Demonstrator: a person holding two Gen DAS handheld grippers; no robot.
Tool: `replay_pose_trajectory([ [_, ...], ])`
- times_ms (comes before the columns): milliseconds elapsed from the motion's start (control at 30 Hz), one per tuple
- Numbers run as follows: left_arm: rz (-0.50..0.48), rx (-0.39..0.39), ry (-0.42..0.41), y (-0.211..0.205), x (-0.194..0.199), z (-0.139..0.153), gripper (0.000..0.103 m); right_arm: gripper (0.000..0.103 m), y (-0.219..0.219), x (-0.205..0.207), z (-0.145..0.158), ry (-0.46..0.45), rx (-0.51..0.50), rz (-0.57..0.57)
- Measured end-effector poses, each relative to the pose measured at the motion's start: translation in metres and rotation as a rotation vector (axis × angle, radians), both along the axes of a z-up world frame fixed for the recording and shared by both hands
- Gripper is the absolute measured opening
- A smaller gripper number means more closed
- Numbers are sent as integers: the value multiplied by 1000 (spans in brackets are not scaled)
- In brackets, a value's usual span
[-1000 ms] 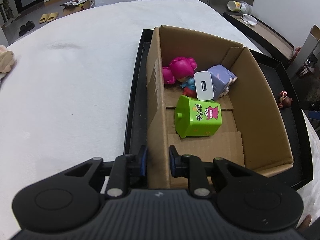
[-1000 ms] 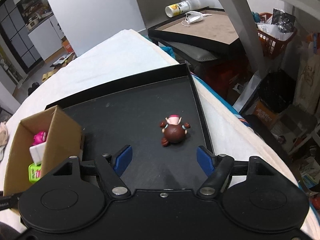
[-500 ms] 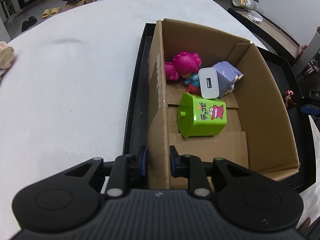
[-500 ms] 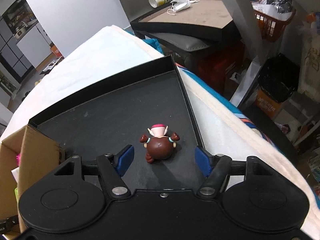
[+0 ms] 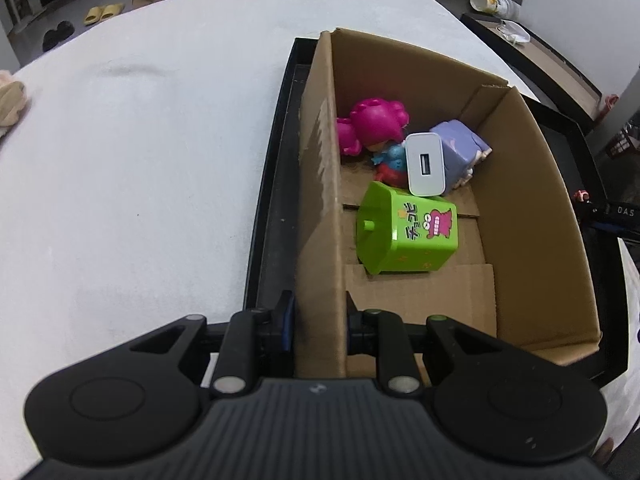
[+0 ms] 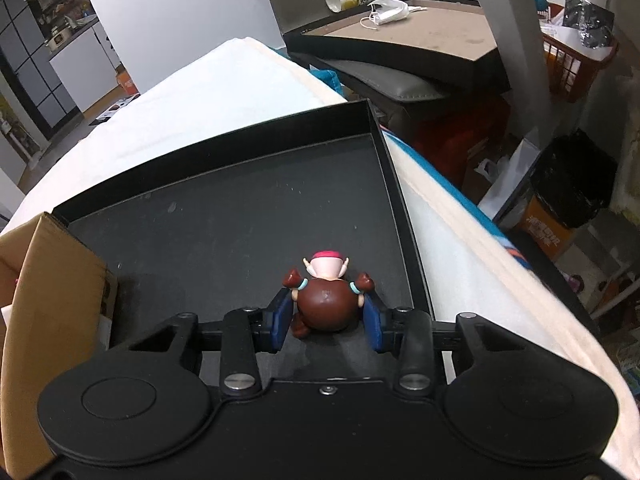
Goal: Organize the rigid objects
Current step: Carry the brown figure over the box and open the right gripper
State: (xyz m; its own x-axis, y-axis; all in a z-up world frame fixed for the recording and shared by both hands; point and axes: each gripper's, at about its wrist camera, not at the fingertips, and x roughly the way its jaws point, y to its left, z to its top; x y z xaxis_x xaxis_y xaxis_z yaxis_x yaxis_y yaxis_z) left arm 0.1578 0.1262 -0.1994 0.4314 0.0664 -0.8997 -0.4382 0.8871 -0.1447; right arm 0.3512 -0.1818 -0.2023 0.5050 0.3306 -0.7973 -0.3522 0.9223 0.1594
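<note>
A cardboard box (image 5: 532, 200) stands in a black tray (image 5: 272, 184). It holds a green toy bin (image 5: 408, 236), a white charger (image 5: 425, 165), a purple block (image 5: 460, 146) and a pink-haired figure (image 5: 376, 122). My left gripper (image 5: 320, 314) is shut on the box's near left wall. A small brown-haired doll (image 6: 326, 300) lies on the tray floor (image 6: 240, 232). My right gripper (image 6: 326, 318) has closed around the doll, its blue pads (image 6: 280, 320) against both sides. The box corner (image 6: 52, 264) shows at the left.
The tray sits on a white cloth-covered table (image 5: 140, 140). Beyond the right table edge are another black tray (image 6: 400, 48) with a cup and mask, a red basket (image 6: 576, 64) and floor clutter.
My right gripper moved forward over the doll and its jaws closed from wide open onto it. My left gripper kept its hold on the box wall.
</note>
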Motion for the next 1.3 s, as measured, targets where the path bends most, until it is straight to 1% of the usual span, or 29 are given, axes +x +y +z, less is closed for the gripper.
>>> replay_pose_trajectory([
  [133,2,-5,-8,-1,-2,0,21,37,-2,-7,3,5,-3,-3],
  [367,3,-14,-46,2,-11,6,21,37,-2,-25,10,9,-27,-2],
  [533,-4,-29,-58,5,-16,7,21,37,2,-38,26,-11,-44,11],
  [633,-12,-31,-62,5,-17,8,21,37,8,-44,36,-40,-86,41],
  [867,-9,-41,-67,8,-18,9,22,37,16,-55,53,-45,-109,51],
  [1033,-8,-47,-70,10,-19,9,22,37,21,-58,70,-55,-97,38],
  [1167,-1,-58,-75,12,-19,8,22,37,35,-63,87,-68,-78,41],
  [1300,3,-67,-80,14,-20,7,22,37,49,-70,100,-48,-62,36],
])
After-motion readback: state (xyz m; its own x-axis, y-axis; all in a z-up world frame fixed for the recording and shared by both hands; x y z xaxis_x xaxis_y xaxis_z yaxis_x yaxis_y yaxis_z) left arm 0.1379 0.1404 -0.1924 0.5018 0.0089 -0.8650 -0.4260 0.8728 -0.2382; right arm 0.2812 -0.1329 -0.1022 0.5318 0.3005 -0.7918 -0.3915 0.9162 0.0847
